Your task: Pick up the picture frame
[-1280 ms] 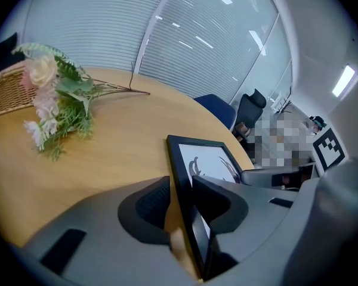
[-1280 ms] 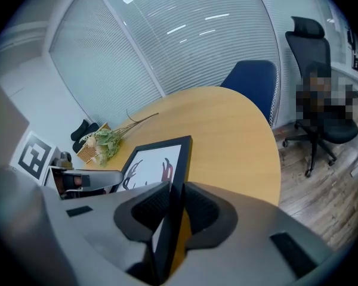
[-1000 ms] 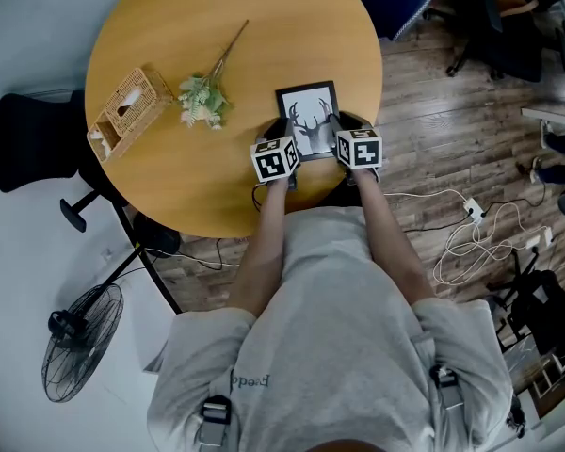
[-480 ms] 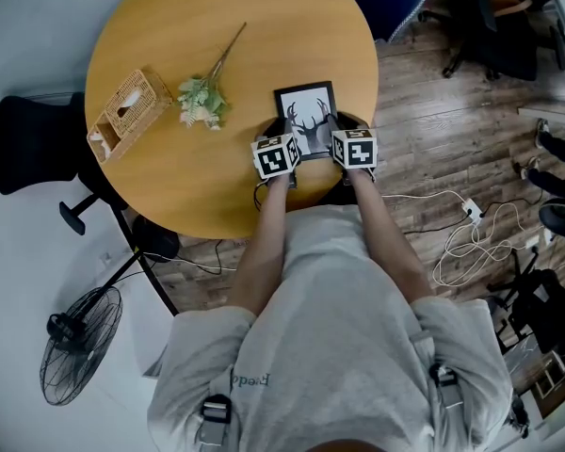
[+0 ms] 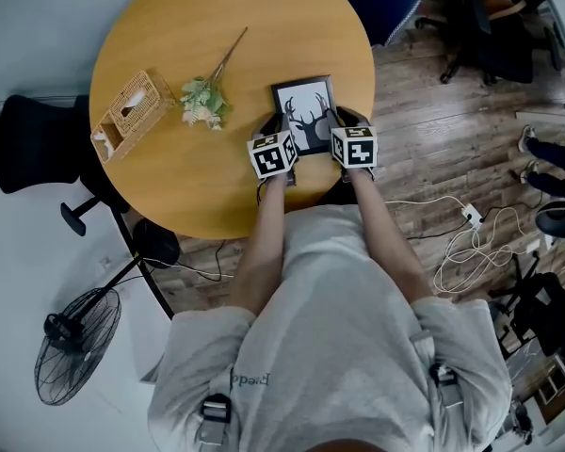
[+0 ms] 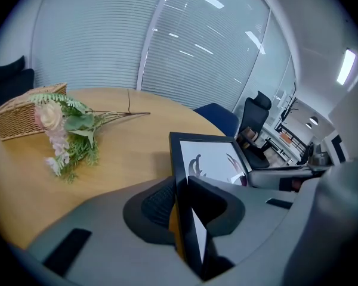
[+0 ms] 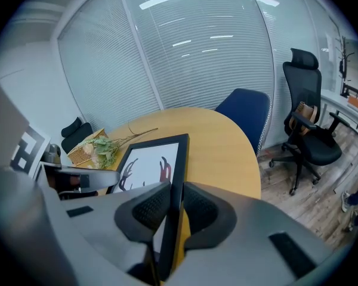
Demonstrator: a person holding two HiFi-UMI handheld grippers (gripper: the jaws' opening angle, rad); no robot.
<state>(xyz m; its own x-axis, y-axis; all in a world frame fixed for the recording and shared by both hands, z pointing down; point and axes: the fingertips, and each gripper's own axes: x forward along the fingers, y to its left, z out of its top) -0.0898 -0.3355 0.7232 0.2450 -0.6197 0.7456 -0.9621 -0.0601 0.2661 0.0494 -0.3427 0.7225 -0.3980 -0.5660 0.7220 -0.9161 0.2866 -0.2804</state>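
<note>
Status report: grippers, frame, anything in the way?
Left gripper, right gripper both shut on picture frame side edges. Frame over table. Flowers, basket well clear.

The black-rimmed rectangular picture frame with the antler print (image 5: 304,111) shifts slightly toward the far side of the round wooden table (image 5: 169,26) in the head view. The left gripper (image 6: 182,202) and the right gripper (image 7: 174,204), each clamped on one side edge of the frame, rise with it. The frame now hangs tilted between them, its far edge off the tabletop.
</note>
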